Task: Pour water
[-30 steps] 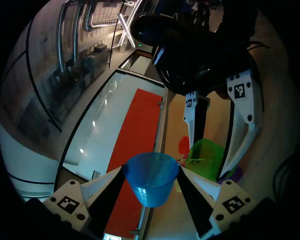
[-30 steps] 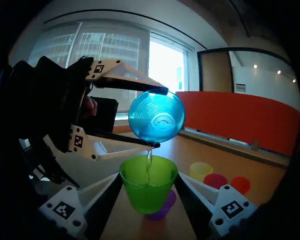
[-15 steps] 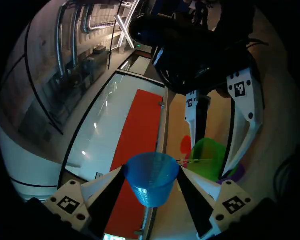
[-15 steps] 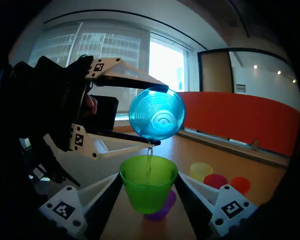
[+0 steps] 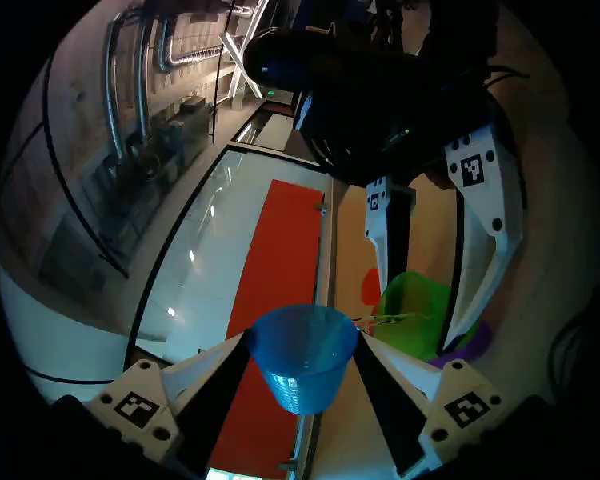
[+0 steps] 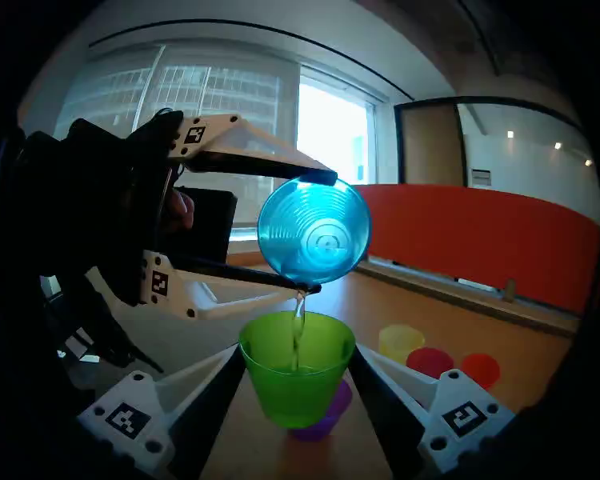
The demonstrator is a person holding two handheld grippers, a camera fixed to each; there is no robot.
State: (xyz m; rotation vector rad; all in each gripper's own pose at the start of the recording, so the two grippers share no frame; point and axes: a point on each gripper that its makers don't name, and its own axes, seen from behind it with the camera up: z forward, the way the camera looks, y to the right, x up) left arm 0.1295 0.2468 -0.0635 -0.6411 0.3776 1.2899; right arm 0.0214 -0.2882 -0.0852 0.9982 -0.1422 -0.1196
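Right gripper view, nearest first: right gripper [image 6: 297,356] has both fingers pressed on the sides of the green cup [image 6: 296,384], narrow grip, cup upright with its mouth open to the top. A little water [image 6: 298,310] sits in the green cup, and a thin stream drops into it from above. Just behind and below the green cup a purple cup [image 6: 334,414] stands on the wooden counter [image 6: 436,316]; contact between the two cannot be judged. Directly above the green cup hangs the blue cup [image 6: 314,232], tipped onto its side so that a round face with concentric rings is turned to this camera. The stream leaves its lowest edge. The left gripper [image 6: 318,232] clamps the blue cup, one finger over it and one under it, and a person's hand [image 6: 180,212] shows at the dark body of that gripper. Farther along the counter, right of the green cup, are a yellow cup [image 6: 402,340], a red cup [image 6: 430,360] and an orange cup [image 6: 482,368], close together and well apart from the pour. Behind them runs an orange-red partition [image 6: 492,232], then a bright window [image 6: 332,136]. Left gripper view: scene appears rolled sideways. The gripper's own fingers hold the blue cup between them at the bottom of the view, and beyond it the green cup sits between the white fingers of the right gripper, with a fine line of water joining the two rims.
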